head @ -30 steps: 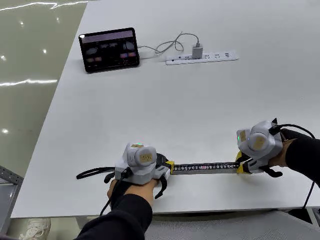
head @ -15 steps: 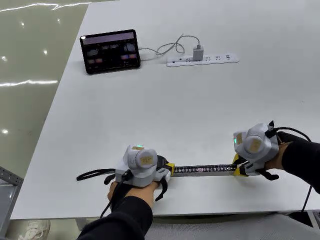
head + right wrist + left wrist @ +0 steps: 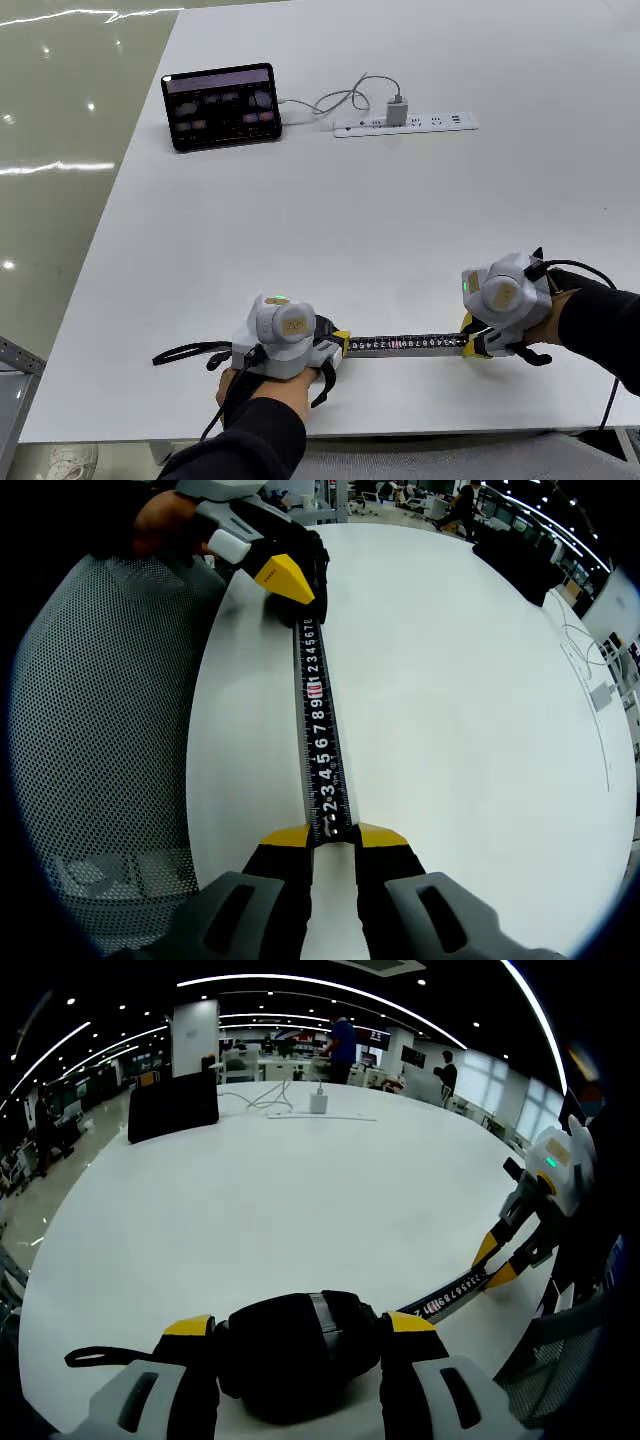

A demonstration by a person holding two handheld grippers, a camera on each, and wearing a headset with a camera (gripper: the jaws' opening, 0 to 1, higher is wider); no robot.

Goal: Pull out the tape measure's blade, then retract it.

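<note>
Two tools (image 3: 300, 1325) (image 3: 335, 834) hold one tape measure (image 3: 296, 1365), blade (image 3: 319, 720) extended.

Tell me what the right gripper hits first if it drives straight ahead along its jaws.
The right gripper is shut on the blade and points along it. Going straight, it would likely first meet the tape measure case held in the left gripper; the table between looks free.

In the head view the left gripper (image 3: 328, 345) covers most of the tape measure's case (image 3: 321, 324). The blade (image 3: 405, 343) tip is hidden between the fingers (image 3: 479, 350) of the right gripper (image 3: 471, 340). The blade's numerals and the tablet (image 3: 221, 105) screen are too small to read there. The desk (image 3: 400, 200) is cut off at its far and right edges.
</note>
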